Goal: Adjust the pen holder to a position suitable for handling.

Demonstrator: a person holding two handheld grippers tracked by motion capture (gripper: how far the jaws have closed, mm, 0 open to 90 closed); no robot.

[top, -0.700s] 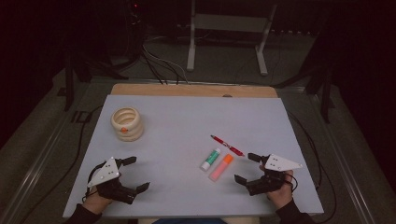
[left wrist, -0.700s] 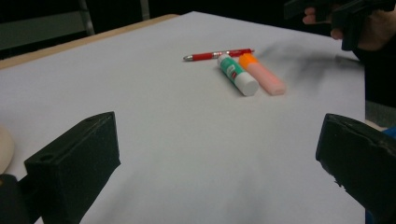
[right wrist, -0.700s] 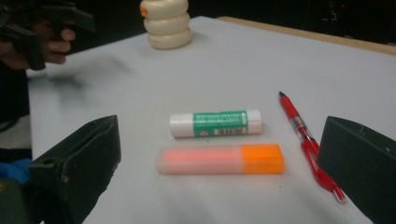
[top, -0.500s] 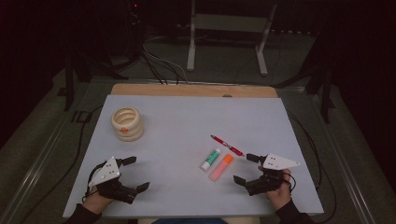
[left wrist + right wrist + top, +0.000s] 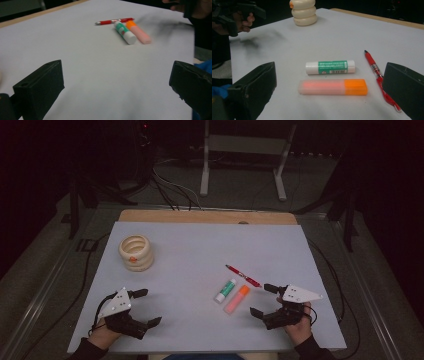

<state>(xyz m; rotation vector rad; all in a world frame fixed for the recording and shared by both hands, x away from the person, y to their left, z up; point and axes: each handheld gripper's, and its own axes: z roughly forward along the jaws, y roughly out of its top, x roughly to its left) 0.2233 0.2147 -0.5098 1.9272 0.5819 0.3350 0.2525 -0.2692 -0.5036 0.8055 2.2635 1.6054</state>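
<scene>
Both grippers rest on the pale grey surface, fingers spread open and empty: the right gripper near the translucent orange highlighter, the left gripper well apart.

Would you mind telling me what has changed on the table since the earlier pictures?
Nothing has visibly changed. Both the left gripper and the right gripper rest open and empty near the table's front edge; the glue stick, the orange highlighter, the red pen and the ring stack lie untouched.
</scene>
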